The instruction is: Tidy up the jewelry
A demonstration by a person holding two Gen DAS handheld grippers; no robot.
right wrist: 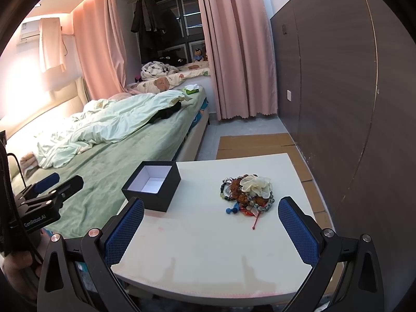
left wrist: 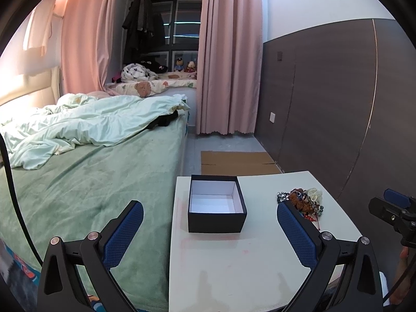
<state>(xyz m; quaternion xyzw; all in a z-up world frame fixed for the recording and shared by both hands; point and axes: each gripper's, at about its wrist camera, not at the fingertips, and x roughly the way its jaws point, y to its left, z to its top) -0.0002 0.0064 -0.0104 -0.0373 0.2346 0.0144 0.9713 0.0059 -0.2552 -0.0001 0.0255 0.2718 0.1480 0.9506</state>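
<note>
- Jewelry pile (right wrist: 247, 192), a tangle of bead bracelets topped by a cream fabric flower (right wrist: 256, 185), sits heaped on the white table (right wrist: 208, 247), toward its right side and well apart from the black box (right wrist: 152, 186).
- The box stands open and empty on the table's left edge, next to the green bed (right wrist: 104, 161); its white interior faces up.
- The right gripper (right wrist: 211, 230) hovers low over the near edge of the table with its blue-padded jaws spread wide and nothing between them; the pile lies straight ahead and slightly right of its centre line.
- The left gripper (left wrist: 210, 234) is likewise wide open and empty, aimed squarely at the box; the pile (left wrist: 303, 201) peeks out just past its right finger.
- By this layout the right hand looks the nearer to the jewelry, the left to the box.
- The pile has no clear long axis; a red cord (right wrist: 257, 219) trails from it toward the right gripper.
</note>
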